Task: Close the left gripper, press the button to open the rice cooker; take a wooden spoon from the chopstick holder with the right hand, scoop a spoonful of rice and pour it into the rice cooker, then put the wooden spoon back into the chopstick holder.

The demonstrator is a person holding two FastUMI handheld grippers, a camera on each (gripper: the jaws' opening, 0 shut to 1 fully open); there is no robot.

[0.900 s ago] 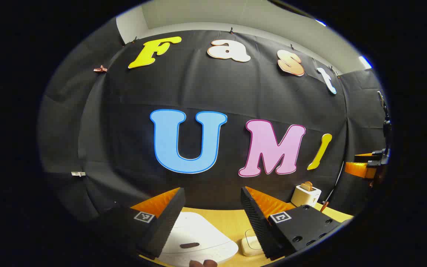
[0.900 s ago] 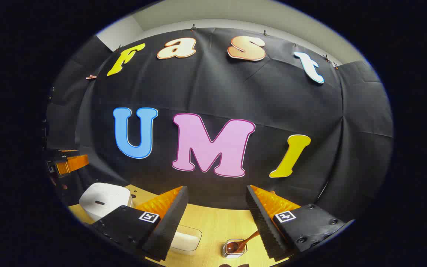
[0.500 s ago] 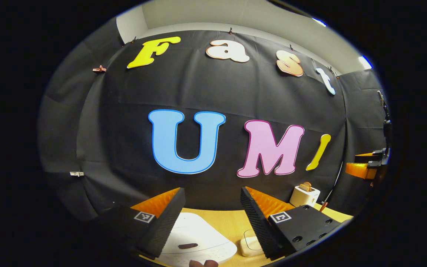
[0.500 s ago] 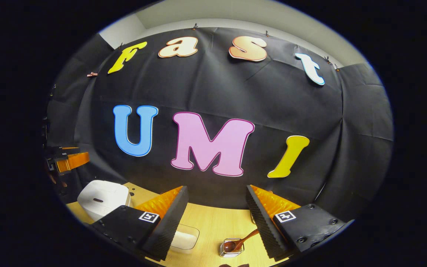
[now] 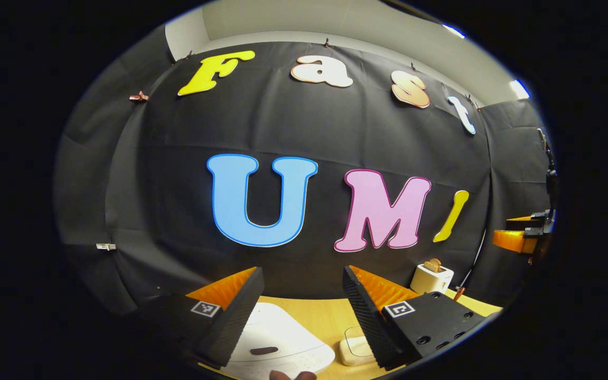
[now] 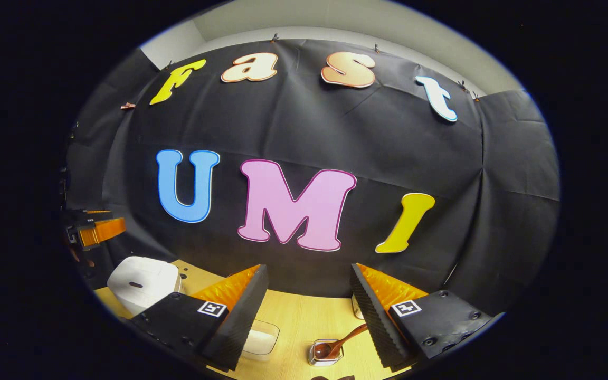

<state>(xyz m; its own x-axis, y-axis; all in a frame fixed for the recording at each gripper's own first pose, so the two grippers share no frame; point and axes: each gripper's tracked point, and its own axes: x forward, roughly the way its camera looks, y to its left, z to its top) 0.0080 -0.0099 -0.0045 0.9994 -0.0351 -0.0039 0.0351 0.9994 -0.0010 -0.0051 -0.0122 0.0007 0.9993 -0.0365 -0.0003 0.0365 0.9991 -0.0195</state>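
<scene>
Both views drift slightly; scene shifts little. Bench [image 6: 304, 322] carries white rice cooker [image 5: 283, 343], lid shut, below left tool [image 5: 300, 311], jaws spread, empty. Right tool [image 6: 308, 311] likewise released. Rice container [image 6: 260, 340] beside chopstick holder [image 6: 325, 354]; wooden spoon [image 6: 338, 344] rests in holder. Toaster [image 5: 430, 277] far right.

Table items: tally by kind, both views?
Rice cooker: 1
Clear rice box: 1
Metal holder with a wooden spoon: 1 holder, 1 spoon
Toaster: 1
Grippers, left and right, both open: 2
Total: 7
</scene>
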